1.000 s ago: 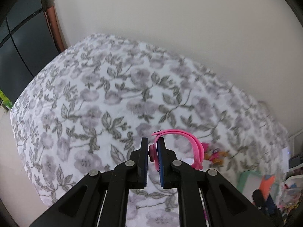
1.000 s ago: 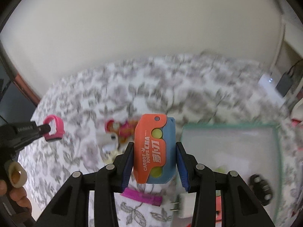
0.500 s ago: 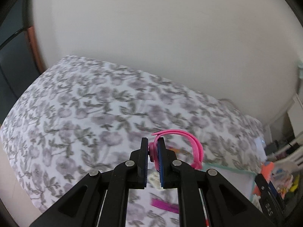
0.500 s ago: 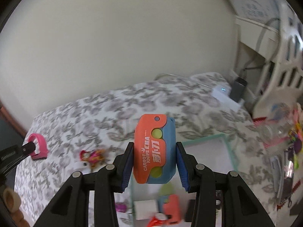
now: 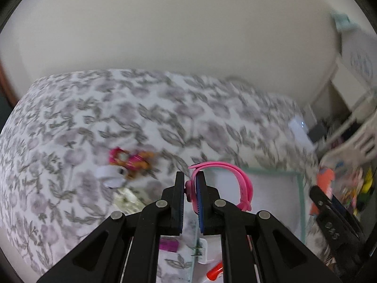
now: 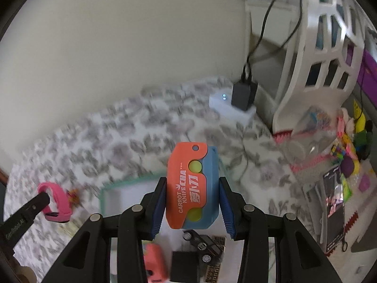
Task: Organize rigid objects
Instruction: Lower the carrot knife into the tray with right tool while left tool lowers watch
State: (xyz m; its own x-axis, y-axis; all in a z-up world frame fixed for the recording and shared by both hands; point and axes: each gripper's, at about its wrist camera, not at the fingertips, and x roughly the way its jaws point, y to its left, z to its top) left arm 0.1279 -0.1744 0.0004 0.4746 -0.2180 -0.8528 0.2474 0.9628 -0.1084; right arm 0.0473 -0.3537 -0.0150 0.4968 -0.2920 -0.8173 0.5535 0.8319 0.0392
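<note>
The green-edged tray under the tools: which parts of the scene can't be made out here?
- Green-edged white tray: right wrist view, contents mostly hidden by the right tool and its orange-and-blue toy knife.
- Small pink-and-orange toy on the floral cloth: left wrist view, motion-blurred.

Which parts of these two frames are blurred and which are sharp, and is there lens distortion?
Left wrist: the floral cover and toys on it smear with motion; the left gripper and pink band stay sharp. Right wrist: the cover is streaked too, while the right gripper and the carrot knife with its lettering are crisp. Both views bow at the edges with dark fisheye corners; light is soft, without glare.
</note>
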